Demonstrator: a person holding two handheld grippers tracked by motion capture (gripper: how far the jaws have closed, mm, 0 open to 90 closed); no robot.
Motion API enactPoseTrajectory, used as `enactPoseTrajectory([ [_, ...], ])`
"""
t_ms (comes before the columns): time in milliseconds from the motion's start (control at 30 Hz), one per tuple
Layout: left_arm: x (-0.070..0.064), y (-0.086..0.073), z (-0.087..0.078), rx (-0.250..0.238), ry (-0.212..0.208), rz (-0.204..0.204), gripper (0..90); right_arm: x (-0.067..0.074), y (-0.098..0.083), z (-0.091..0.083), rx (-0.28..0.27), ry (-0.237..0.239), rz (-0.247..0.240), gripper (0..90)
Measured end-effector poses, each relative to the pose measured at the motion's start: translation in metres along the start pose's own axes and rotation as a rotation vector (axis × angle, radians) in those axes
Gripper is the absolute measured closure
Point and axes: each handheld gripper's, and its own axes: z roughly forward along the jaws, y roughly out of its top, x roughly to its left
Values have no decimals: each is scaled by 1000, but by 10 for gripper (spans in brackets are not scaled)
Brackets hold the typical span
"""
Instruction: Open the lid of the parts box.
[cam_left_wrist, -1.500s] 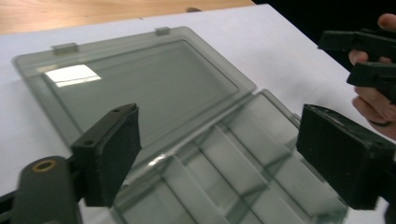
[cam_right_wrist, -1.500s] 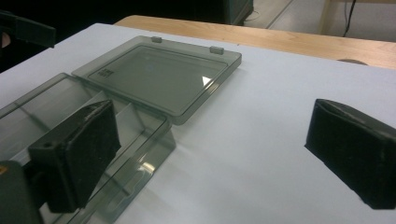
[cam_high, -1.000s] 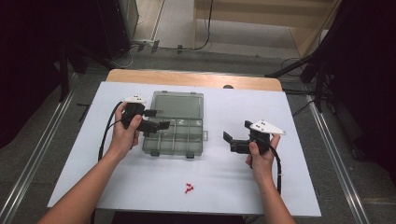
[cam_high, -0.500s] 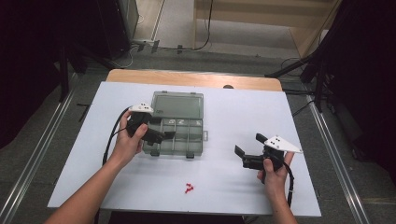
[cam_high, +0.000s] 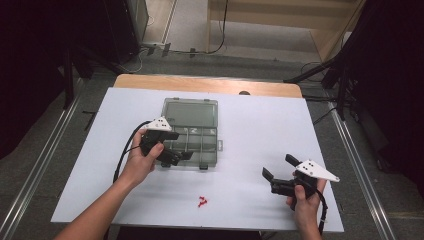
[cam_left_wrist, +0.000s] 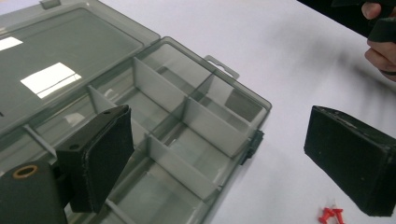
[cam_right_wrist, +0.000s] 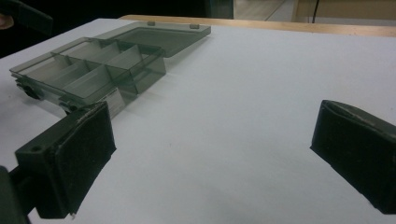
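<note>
Both grippers have slid nearer the person since a second ago.
Left gripper (cam_high: 177, 155) hangs with jaws spread wide over the open grey see-through box (cam_left_wrist: 187, 116) (little walls split it into boxes), red pins (cam_left_wrist: 329, 214) under its far jaw. Right gripper (cam_high: 275, 175), jaws spread too, holds nothing; the box lies beyond its left jaw.

Bench (cam_high: 280, 125): white top, wooden strip along far edge. Grey floor (cam_high: 240, 65) around it. Metal rails (cam_high: 35, 180) run left and right of bench. Wooden furniture (cam_high: 280, 25) beyond; dark curtains (cam_high: 45, 45) flank both sides.
</note>
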Motion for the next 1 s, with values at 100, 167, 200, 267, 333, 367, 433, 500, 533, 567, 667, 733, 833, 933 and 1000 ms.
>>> enactPoseTrajectory([
  [100,-5,0,0,9,-6,15,77,-1,-3,-8,-9,-10,-2,0],
  [167,-7,0,-1,13,-7,18,77,-3,-5,-13,-9,-9,-2,0],
  [200,-8,0,-1,14,-8,16,77,-3,-6,-15,-9,-10,-2,0],
  [267,-10,0,0,19,-7,22,77,-4,-7,-18,-7,-11,2,0],
  [333,-12,1,0,25,-6,27,77,-5,-9,-22,-7,-11,4,0],
  [367,-13,1,0,23,-3,30,77,-6,-10,-24,-7,-12,1,0],
  [433,-15,0,1,27,-9,25,77,-7,-11,-26,-11,-17,7,0],
  [500,-17,-1,2,35,-9,30,77,-8,-12,-30,-13,-21,4,0],
  [533,-18,-2,2,38,-11,29,77,-9,-12,-31,-16,-25,6,0],
  [567,-19,-2,2,40,-10,30,77,-10,-12,-32,-19,-27,1,0],
  [667,-21,-4,2,43,-15,35,77,-12,-13,-34,-23,-35,4,0],
  [733,-22,-5,2,43,-16,36,77,-14,-15,-35,-20,-41,4,0],
  [833,-26,-6,3,43,-23,41,77,-15,-17,-39,-22,-51,5,0],
  [933,-30,-6,4,46,-27,45,78,-17,-19,-41,-22,-56,-2,0],
  [1000,-34,-5,5,52,-29,55,77,-18,-21,-42,-19,-62,-2,1],
])
